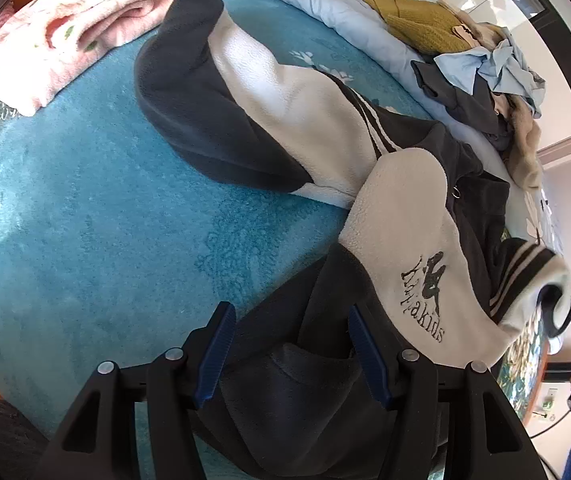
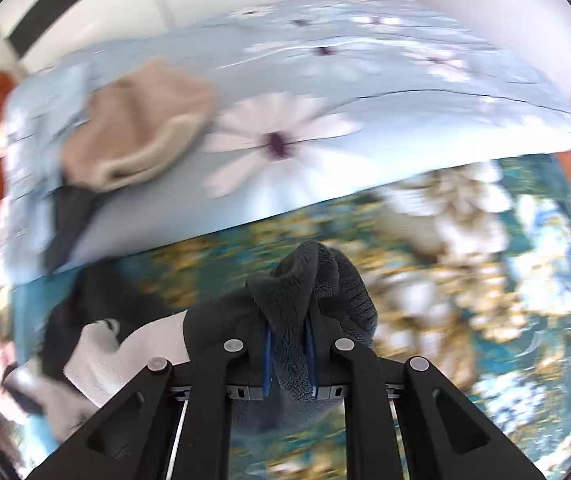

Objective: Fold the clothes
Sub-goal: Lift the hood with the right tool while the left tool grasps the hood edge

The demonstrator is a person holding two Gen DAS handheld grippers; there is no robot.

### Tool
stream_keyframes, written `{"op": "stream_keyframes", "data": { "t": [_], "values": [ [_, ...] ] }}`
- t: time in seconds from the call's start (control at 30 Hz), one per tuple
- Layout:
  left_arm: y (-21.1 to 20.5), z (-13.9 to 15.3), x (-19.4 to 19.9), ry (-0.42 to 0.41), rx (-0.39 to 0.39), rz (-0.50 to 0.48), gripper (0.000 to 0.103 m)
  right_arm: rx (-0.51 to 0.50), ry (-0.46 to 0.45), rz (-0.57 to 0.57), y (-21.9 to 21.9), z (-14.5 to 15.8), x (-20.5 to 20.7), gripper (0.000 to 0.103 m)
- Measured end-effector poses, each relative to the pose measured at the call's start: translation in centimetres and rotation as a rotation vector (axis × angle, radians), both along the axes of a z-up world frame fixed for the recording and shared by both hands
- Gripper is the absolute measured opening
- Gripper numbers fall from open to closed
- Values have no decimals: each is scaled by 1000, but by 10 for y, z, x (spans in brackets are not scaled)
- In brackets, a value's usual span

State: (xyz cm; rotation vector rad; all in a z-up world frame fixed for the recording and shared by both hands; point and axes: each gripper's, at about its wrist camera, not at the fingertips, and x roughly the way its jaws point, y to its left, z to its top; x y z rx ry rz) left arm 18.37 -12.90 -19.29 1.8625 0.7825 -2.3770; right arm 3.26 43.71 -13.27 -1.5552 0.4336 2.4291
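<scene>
A teal plush blanket (image 1: 85,220) covers the bed ahead of the left gripper's jaws, and on it lies the dark grey and cream fleece jacket (image 1: 285,112), spread from far ahead of the jaws down to between them, its "kids" logo panel just right of the right jaw. A pale blue daisy-print duvet (image 2: 325,120) lies beyond the right gripper's jaws, past a blurred flower-patterned bedspread (image 2: 465,280). A heap of unfolded clothes (image 1: 485,72) sits on the duvet, far ahead and to the right of the left jaws; a folded pink blanket (image 1: 65,36) lies far ahead to their left. The left gripper (image 1: 289,356) has its jaws apart, with dark jacket fabric lying loosely between them. The right gripper (image 2: 290,356) has its jaws clamped on a bunched dark fold of the jacket, which bulges forward past the tips
</scene>
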Motion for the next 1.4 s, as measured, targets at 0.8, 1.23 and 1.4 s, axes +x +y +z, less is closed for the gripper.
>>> {"op": "stream_keyframes", "data": {
  "t": [0.8, 1.23, 1.4],
  "values": [
    [-154, 8, -87, 74, 33, 376, 63, -127, 9, -179, 30, -27, 45, 35],
    [-107, -1, -122, 125, -10, 240, 12, -167, 108, 366, -182, 13, -19, 56],
    [-45, 22, -102, 243, -59, 34, 11, -214, 10, 398, -216, -15, -21, 56]
  ]
}}
